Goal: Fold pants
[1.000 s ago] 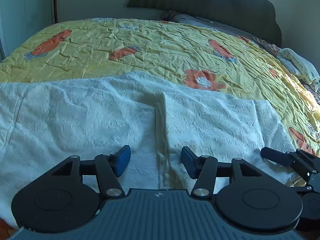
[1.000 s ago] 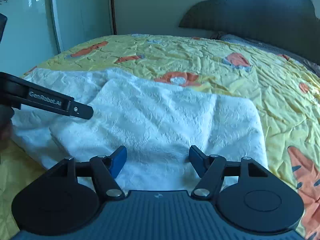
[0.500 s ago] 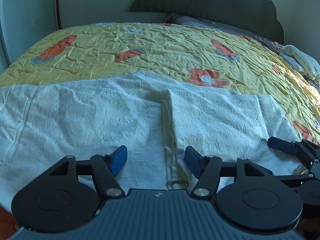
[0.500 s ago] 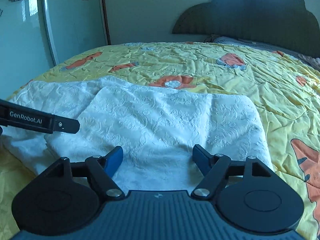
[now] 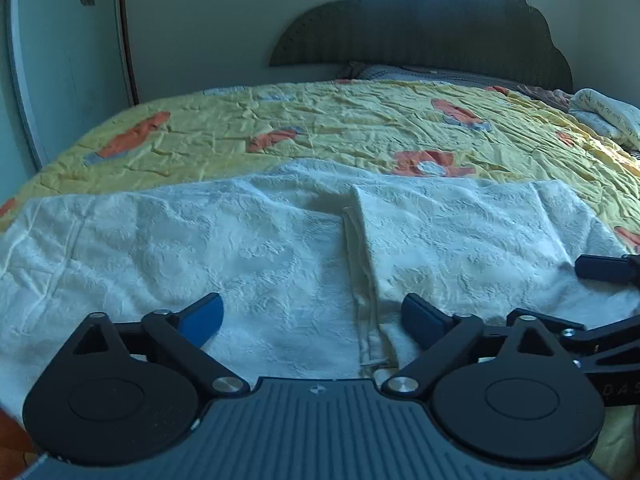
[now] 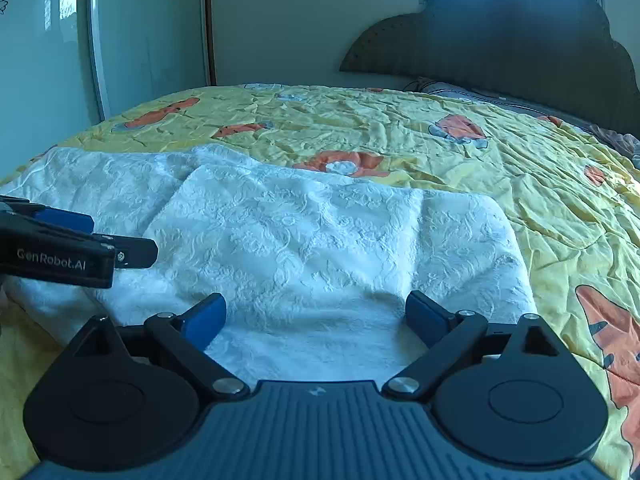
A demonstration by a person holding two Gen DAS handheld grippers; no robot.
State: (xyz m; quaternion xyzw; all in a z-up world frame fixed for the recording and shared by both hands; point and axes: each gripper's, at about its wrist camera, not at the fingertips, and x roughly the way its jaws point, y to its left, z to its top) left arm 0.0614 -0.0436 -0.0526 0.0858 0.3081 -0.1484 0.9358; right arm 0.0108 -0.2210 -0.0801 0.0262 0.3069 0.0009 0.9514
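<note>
Across the near edge of a bed, on a crinkled yellow bedspread point(image 5: 360, 128) printed with orange flowers, the white textured pants point(image 5: 248, 248) lie spread flat, with one part already folded over the rest on the right, its hemmed edge running toward the camera in the left wrist view, where the layers show as a thin stack. Above the near edge of the cloth the left gripper point(image 5: 312, 316) hovers with its jaws spread wide and nothing between them, that hemmed edge lying in the gap, nearer the right blue pad than the left. Over the folded part the right gripper point(image 6: 316, 314) hangs with its jaws equally wide apart and empty, both blue pads low above the white fabric; whether they touch it cannot be told. Each tool shows at the edge of the other's view, so the two sit side by side close together along the same near edge of the pants. Behind the bed stands a dark scalloped headboard point(image 6: 520, 48), with a pillow point(image 5: 608, 116) at the far right and a pale sliding door point(image 6: 60, 52) with flower decals to the left
</note>
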